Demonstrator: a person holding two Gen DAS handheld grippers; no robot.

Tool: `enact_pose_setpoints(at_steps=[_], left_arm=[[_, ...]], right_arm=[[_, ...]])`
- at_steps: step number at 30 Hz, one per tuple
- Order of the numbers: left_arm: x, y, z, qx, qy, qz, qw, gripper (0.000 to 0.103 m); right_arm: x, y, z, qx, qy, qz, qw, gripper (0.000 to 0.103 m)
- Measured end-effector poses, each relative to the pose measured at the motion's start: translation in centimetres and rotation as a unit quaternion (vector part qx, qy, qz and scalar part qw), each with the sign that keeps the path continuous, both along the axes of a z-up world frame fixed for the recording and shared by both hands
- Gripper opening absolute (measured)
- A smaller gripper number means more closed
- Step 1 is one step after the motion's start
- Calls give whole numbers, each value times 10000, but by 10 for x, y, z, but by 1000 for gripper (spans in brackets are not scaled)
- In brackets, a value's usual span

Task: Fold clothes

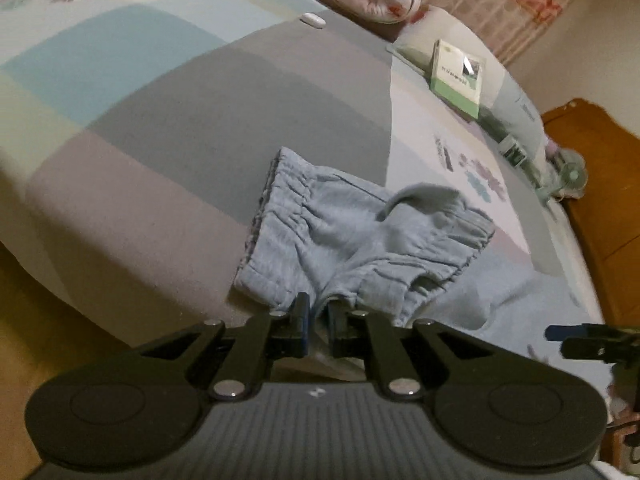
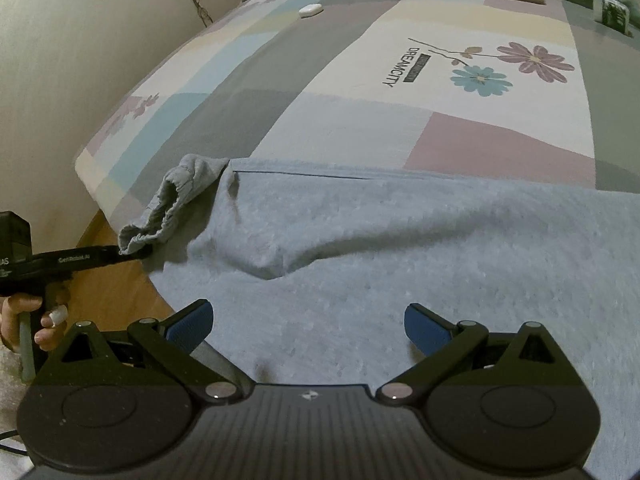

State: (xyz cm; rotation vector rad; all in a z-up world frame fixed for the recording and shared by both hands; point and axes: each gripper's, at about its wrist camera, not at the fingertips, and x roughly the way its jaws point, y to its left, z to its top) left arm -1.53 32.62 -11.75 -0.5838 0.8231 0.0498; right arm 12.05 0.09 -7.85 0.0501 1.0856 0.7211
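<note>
Light-blue trousers [image 2: 400,248] lie spread on the patchwork bedsheet [image 2: 280,92], their gathered waistband [image 1: 280,216] bunched at the bed's edge. Clamped on the waistband's lower edge, the left gripper [image 1: 318,312] has its jaws nearly together with cloth between them. Over the flat cloth, the right gripper [image 2: 308,324] hangs with jaws wide apart, empty. A green book [image 1: 456,76] rests at about one o'clock.
</note>
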Motion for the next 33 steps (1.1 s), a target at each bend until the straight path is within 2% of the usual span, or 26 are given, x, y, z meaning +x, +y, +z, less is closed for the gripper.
enact_pose_setpoints(at_steps=[3,5,6,10,11,13,14,15,17,20,21,22,25,30,32,33], left_arm=[[-3,-8,10,336,-7,-205,9992,20],[-7,-14,21,727,51,-314,9968,37],[-10,-16,26,909,67,-336,9953,40],[-22,-17,47,1240,3,-365,9916,45],[-26,-17,52,1273,-22,-380,9911,50],[-27,-23,60,1415,-99,-589,9881,59],[-25,-29,62,1523,-133,-738,9855,62],[-22,-36,63,1640,-146,-907,9822,62],[-17,-48,63,1809,-131,-1174,9764,62],[-9,-61,59,1861,-102,-1423,9721,63],[-7,-64,58,1847,-106,-1477,9716,63],[-5,-66,57,1861,-121,-1519,9706,63],[-1,-72,53,2013,-118,-1639,9656,66],[6,-83,49,2365,-135,-1845,9538,67],[7,-85,47,2445,-194,-1931,9500,67],[8,-86,46,2466,-203,-1944,9492,67]], right_arm=[[3,9,4,-103,-107,171,9997,103],[6,18,10,-157,-365,340,9986,103],[8,23,13,-183,-553,484,9971,101],[21,54,21,-534,-1371,1222,9815,76],[26,63,21,-677,-1539,1410,9756,74],[36,81,15,-932,-1772,1755,9639,60],[42,89,10,-1035,-1847,1933,9580,57],[47,97,5,-1134,-1914,2113,9518,53],[58,110,-5,-1252,-1979,2377,9427,52],[69,121,-17,-1287,-1842,2611,9388,50],[70,123,-21,-1319,-1785,2680,9375,39],[67,124,-22,-1378,-1824,2762,9335,22],[56,123,-23,-1582,-2042,2967,9194,3],[64,110,-3,-1676,-2161,2658,9244,2],[73,107,-1,-1827,-2079,2441,9294,5],[77,106,0,-1886,-2017,2312,9329,13]])
